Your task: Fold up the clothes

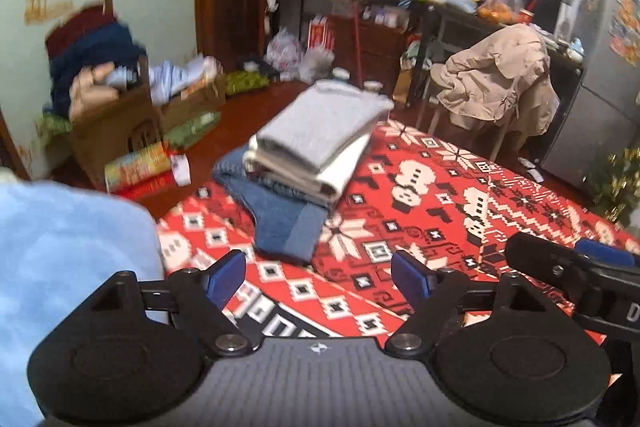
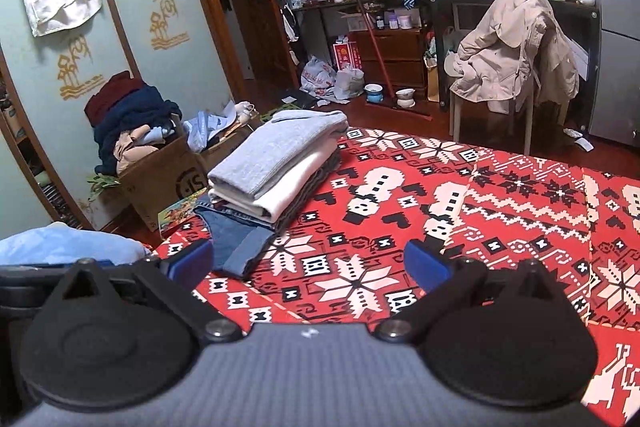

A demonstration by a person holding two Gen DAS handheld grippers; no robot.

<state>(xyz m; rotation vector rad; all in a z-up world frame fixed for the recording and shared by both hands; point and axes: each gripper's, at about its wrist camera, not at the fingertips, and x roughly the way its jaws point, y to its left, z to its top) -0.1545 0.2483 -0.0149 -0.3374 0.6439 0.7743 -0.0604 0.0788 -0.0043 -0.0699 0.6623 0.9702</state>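
both claws angled down over red blanket (image 2: 500, 195), left claw (image 1: 320, 273) and right claw (image 2: 312, 261) jaws apart, empty; folded stack (image 2: 276, 163) mid-frame.

- Stack of folded clothes (image 2: 276, 167): lies on the red patterned blanket (image 2: 500, 195), near its far left edge.
- Top item: grey folded garment (image 1: 324, 123), flat and squared.
- Beneath it: white folded piece (image 2: 296, 183), then dark layers.
- Bottom: folded blue jeans (image 2: 240, 239), protruding toward the near side.
- Light blue fabric (image 1: 60, 267): at near left, unfolded; extent unclear.
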